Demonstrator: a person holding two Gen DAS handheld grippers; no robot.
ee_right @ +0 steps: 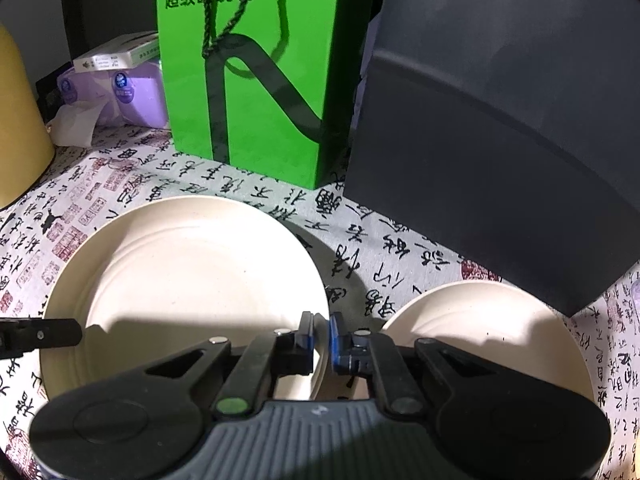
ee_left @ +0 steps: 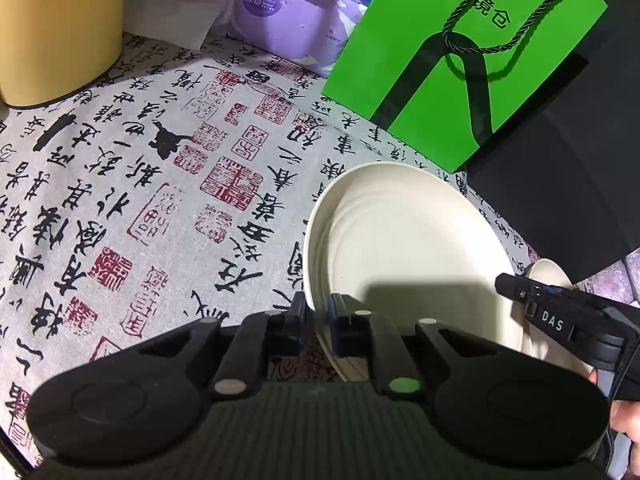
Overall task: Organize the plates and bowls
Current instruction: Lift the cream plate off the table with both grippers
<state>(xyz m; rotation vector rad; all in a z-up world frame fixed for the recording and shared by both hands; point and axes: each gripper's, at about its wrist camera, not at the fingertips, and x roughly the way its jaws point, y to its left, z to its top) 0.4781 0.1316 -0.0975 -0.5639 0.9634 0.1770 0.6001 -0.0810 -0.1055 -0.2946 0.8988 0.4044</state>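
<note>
Left wrist view is taking in the widest stretch of the calligraphy-printed tablecloth (ee_left: 140,184), which is covering the whole surface. A dark grey box (ee_right: 500,140) is standing at the back right and is filling far more of the right wrist view, where its front face is showing in full. Just beside it, the green paper bag (ee_left: 452,56) with a rope handle is standing upright. A yellow cylindrical container (ee_left: 56,28) is occupying the far left corner, and only the left wrist view is showing its base on the cloth. Purple tissue packs (ee_left: 280,20) are lying behind, with a small white carton (ee_right: 120,54) resting on top of them.

The large cream plate (ee_left: 404,256) is sitting tilted, its left rim raised. The left gripper (ee_left: 318,312) is clamping that rim between its narrowed fingers. The right gripper (ee_right: 321,330) is pinching the same plate's opposite edge, jaws nearly closed on it. Only the right wrist view is showing the smaller cream bowl (ee_right: 496,320) clearly, lying on the cloth just beside the plate; in the left wrist view it is mostly hidden behind the right gripper.
</note>
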